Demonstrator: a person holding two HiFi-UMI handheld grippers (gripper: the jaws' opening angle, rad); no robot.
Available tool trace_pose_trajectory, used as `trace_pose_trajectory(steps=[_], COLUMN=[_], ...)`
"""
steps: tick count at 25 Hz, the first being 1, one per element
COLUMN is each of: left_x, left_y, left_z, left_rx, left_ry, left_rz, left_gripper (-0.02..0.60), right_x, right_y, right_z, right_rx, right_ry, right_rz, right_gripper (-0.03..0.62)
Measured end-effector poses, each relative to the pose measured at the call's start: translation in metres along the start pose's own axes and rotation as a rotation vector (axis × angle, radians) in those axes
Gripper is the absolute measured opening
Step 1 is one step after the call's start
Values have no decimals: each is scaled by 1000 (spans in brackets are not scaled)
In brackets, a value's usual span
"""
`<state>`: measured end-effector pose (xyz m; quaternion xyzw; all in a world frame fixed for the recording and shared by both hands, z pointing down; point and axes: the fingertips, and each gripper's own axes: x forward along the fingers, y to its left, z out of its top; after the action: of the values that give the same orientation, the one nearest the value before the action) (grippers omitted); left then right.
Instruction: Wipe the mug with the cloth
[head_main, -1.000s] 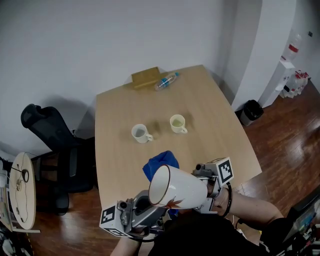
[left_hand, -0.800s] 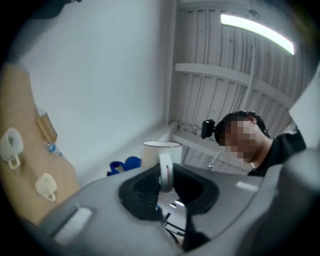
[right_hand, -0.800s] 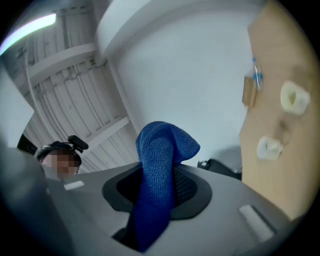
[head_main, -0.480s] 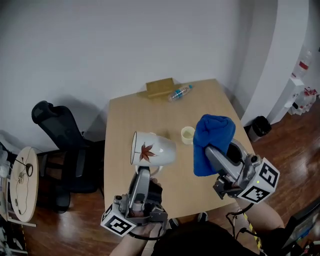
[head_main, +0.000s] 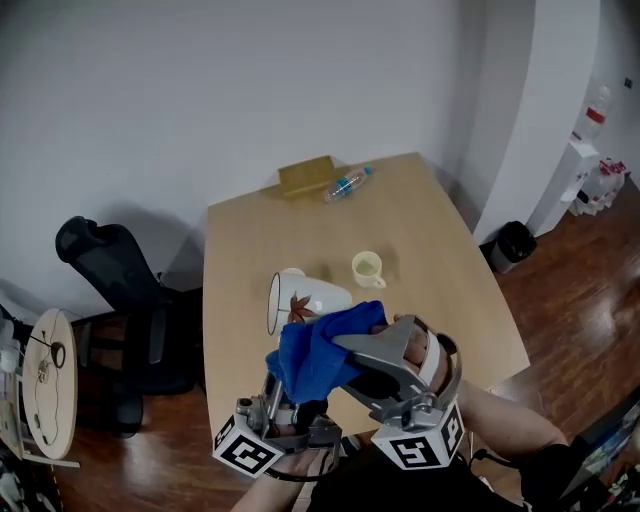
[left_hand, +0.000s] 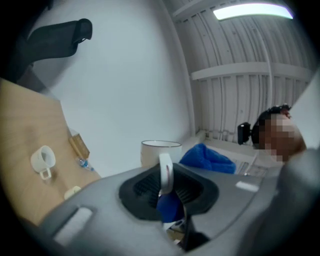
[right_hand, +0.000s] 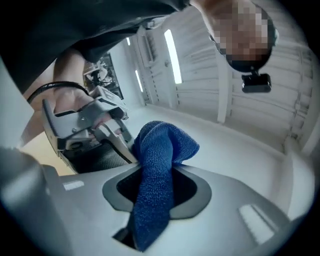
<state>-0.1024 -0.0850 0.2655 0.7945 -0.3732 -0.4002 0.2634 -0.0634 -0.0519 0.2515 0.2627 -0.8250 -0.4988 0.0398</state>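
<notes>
Grips mug (head_main: 305, 300) by handle in left gripper (left_hand: 166, 182) jaws, mouth leftward; clamps cloth (head_main: 318, 352) in right gripper (right_hand: 152, 187), at mug's near side.

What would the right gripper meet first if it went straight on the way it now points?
Probably the mug held by the left gripper: the right gripper aims its blue cloth at the mug's side, and the cloth would touch first. Depth is unclear; it might pass just beside it.

Even, dimmish room light — ceiling strip (left_hand: 252, 11) glares, fisheye corners vignette black.
</notes>
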Motion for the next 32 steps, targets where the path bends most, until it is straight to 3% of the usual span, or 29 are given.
trace_pose_trajectory(steps=[6, 10, 13, 18, 23, 27, 30, 32], left_x=[-8, -14, -15, -22, -23, -24, -25, -19], left_y=[-15, -26, -45, -91, -116, -116, -110, -111], left_z=[-3, -7, -14, -29, -32, -23, -22, -20], left_rx=[89, 93, 83, 82, 32, 20, 27, 48], left_ry=[83, 122, 171, 241, 230, 193, 176, 152], left_rz=[-90, -148, -243, -459, -592, -599, -559, -520], left_gripper=[60, 60, 60, 60, 60, 60, 60, 60], right_x=[-10, -14, -13, -19, -20, -17, -15, -14], right_y=[-25, -62, -81, -58, -28, -16, -7, -4], right_z=[-10, -40, -66, -83, -33, -18, -24, -41], right_rx=[593, 973, 1271, 1855, 2477, 2652, 2670, 2639], right_ry=[-54, -87, -198, -368, -736, -787, -724, -657], right_rz=[193, 118, 158, 344, 626, 636, 551, 447], right_gripper=[123, 123, 123, 123, 123, 121, 121, 121])
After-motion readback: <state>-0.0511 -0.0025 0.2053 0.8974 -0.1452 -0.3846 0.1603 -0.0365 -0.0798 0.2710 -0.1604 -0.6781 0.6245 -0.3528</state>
